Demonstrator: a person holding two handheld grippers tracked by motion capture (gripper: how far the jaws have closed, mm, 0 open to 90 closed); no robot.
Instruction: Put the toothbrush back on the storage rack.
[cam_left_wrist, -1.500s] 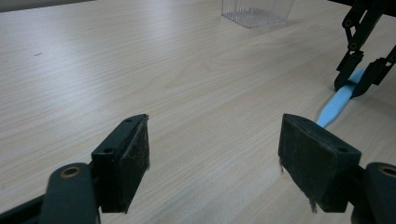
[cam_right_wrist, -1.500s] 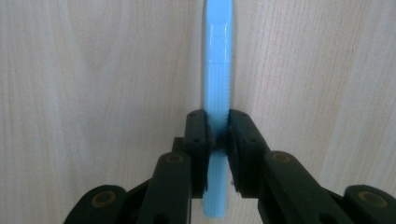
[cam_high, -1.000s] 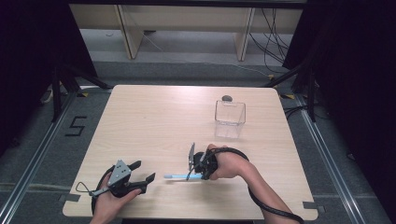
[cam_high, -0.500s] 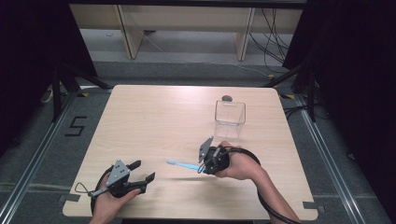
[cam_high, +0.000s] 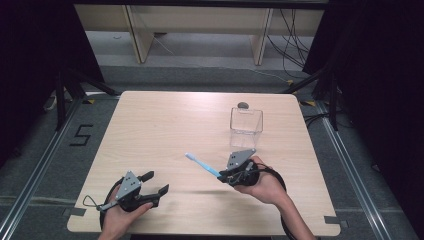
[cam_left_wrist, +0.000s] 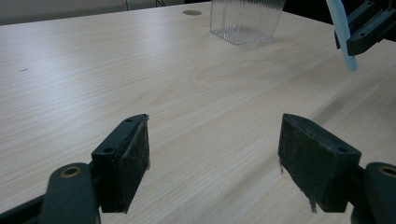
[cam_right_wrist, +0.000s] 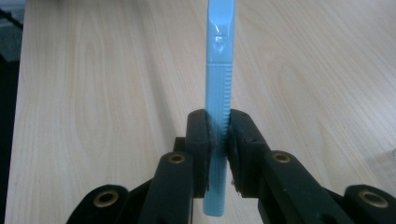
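Leftmost, the left hand-held gripper (cam_high: 156, 183) rests low at the near left of the pale wooden worktop (cam_high: 165, 130), its jaws spread wide with nothing between them; in the left gripper view the two dark pads stand well apart over bare wood. Toward the middle, a slim light-blue plastic toothbrush (cam_high: 202, 164) hangs above the board, its white-bristled head pointing up and to the left, clear of the surface. Its handle end is clamped in the right hand-held gripper (cam_high: 223, 176), whose jaws are pressed together on the ribbed part of the handle, as the right gripper view shows (cam_right_wrist: 218, 88), with a short stub of handle sticking out behind the pads. Farther back and to the right stands a clear ribbed plastic cup (cam_high: 246, 121), upright and empty as far as can be seen, with a small dark round disc (cam_high: 243, 105) on the worktop just behind it.

By my judgement the toothbrush is light and fairly stiff, with a smooth handle that could twist or slide between flat pads; the ribbed grip zone is the sensible place to hold it, and it is held there now. Because the long end overhangs the jaws, it may swing if moved sharply. The cup looks thin-walled and light, so a knock from the brush could tip it.
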